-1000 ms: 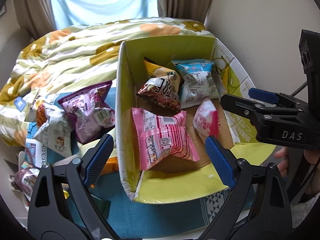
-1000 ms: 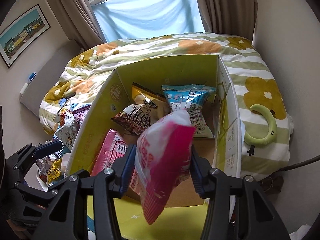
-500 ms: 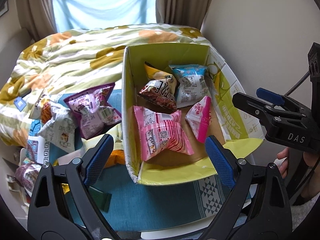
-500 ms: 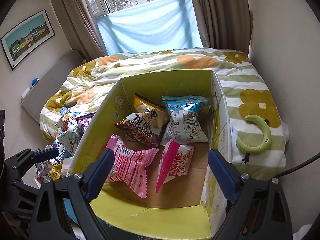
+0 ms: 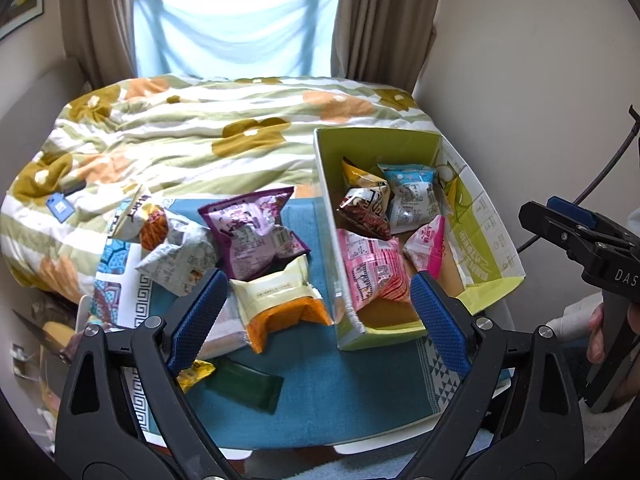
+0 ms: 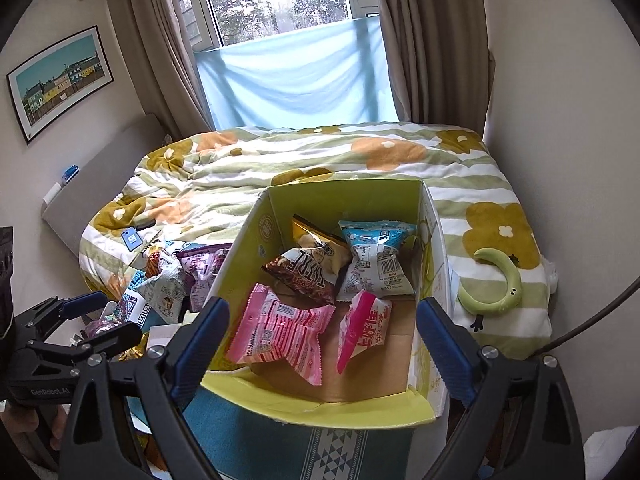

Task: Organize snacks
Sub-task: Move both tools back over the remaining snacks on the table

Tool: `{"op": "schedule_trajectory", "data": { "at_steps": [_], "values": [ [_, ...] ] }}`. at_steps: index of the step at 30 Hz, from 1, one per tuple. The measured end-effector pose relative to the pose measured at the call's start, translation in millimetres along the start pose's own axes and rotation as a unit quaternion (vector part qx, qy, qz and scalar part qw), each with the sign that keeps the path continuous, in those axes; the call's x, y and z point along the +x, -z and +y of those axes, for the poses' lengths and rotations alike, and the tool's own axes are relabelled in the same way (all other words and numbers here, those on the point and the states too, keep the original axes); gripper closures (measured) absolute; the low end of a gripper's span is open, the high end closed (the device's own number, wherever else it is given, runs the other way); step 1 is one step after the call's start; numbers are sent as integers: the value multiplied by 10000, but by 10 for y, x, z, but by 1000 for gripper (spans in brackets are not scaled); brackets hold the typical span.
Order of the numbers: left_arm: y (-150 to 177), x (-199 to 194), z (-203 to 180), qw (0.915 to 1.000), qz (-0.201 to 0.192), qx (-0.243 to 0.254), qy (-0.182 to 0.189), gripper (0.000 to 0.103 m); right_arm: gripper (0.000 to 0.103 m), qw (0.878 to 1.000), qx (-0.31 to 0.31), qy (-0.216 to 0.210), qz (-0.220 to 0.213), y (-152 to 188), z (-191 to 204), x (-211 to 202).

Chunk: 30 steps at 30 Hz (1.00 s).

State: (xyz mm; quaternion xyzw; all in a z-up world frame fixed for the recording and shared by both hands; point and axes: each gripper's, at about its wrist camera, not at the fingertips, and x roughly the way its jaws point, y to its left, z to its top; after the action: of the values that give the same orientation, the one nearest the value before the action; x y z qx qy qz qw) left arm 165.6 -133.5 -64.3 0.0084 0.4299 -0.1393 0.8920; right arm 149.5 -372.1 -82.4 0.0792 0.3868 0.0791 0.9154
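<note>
Snacks in crinkly foil packets lie in two groups: some already in the yellow-green cardboard box (image 6: 256, 240), the rest loose on the teal woven mat (image 5: 320, 392) beside it. Largest among the loose ones is the purple foil bag (image 5: 252, 236), which leans on the grey-white printed bag (image 5: 180, 256). Below them sits the cream-and-orange pillow pack (image 5: 280, 304), and nearest the camera the small dark green bar (image 5: 244, 386).

Inside the box lie the pink striped packet (image 6: 280, 332), the brown-and-yellow chip bag (image 6: 308, 268), the pale blue packet (image 6: 376, 256) and the small pink-and-white pouch (image 6: 362, 324), which lies free on the box floor.

Both tools hang empty above this. The left gripper (image 5: 316, 312) has its jaws spread wide over the cream-and-orange pack; the right gripper (image 6: 320, 340), spread just as wide, hovers over the box.

Judging by this, the next pick falls to the left gripper. It would do well to straddle the cream-and-orange pack across its narrow width, pinch the puffed middle, not a slippery seam, and lift clear of the box wall before crossing over.
</note>
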Motion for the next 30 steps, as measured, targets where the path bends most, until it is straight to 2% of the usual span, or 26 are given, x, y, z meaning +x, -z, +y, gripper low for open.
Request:
{"op": "schedule_trajectory", "data": {
  "at_steps": [8, 14, 18, 22, 26, 30],
  "values": [
    [176, -247, 691, 9999, 84, 93, 36, 11, 10, 9996, 198, -89, -154, 88, 670, -129],
    [392, -327, 1232, 9993, 279, 241, 105, 11, 10, 9996, 172, 53, -234, 195, 1254, -88],
    [535, -284, 1500, 9975, 476, 483, 214, 11, 10, 9994, 320, 80, -94, 279, 1559, 38],
    [703, -147, 1664, 9949, 601, 651, 482, 11, 10, 9996, 263, 100, 85, 418, 1828, 192],
    [878, 65, 1685, 9911, 826, 882, 550, 11, 10, 9991, 2, 107, 403, 635, 2065, 423],
    [1065, 316, 1664, 9876, 1008, 1084, 527, 11, 10, 9968, -333, -59, 723, 875, 2184, 688]
  ]
}}
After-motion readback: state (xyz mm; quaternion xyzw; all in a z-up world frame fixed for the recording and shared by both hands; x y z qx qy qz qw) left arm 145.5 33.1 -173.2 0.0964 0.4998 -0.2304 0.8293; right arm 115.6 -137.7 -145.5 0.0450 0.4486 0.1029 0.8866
